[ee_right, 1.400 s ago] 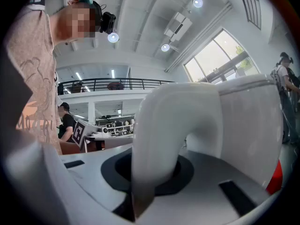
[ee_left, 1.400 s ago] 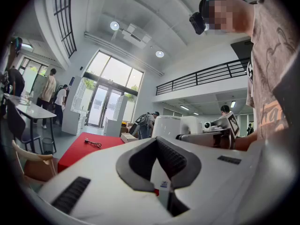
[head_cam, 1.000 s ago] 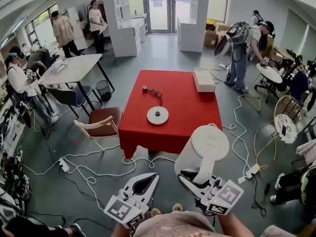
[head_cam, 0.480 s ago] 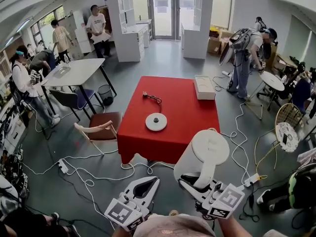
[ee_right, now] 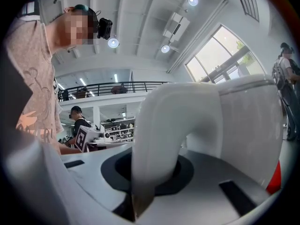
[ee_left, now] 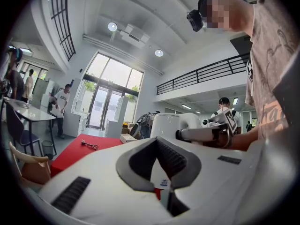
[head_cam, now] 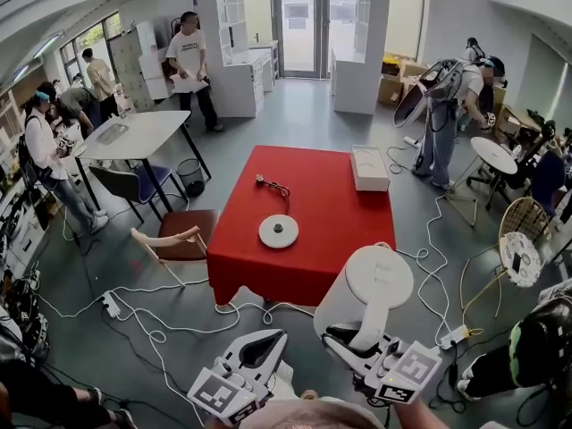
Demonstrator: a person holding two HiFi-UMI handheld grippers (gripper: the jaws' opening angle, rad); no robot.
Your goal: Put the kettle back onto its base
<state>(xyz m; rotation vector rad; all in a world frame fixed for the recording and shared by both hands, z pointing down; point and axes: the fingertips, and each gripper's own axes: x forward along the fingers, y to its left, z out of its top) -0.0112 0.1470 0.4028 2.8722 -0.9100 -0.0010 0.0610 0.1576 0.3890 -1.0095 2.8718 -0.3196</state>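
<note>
The white kettle (head_cam: 371,286) hangs in the air over the floor, short of the red table's (head_cam: 344,231) near edge. My right gripper (head_cam: 345,336) is shut on the kettle's handle (ee_right: 161,135), which fills the right gripper view. The round white base (head_cam: 278,231) lies on the table, left of centre, with its cord and plug (head_cam: 272,186) trailing away behind it. My left gripper (head_cam: 282,334) floats beside the kettle on its left, shut, with nothing between its fingers. In the left gripper view, the kettle (ee_left: 167,124) and the red table (ee_left: 75,151) show past the left gripper (ee_left: 157,139).
A white box (head_cam: 369,168) sits at the table's far right corner. A wooden chair (head_cam: 175,236) stands left of the table. Cables (head_cam: 161,322) and a power strip (head_cam: 111,304) cover the floor in front. Several people stand around a white table (head_cam: 138,132) and round tables (head_cam: 493,155).
Both grippers and the held kettle have drifted a little toward the red table. The grip on the handle is unchanged. A person in a white shirt at the back has walked right.
</note>
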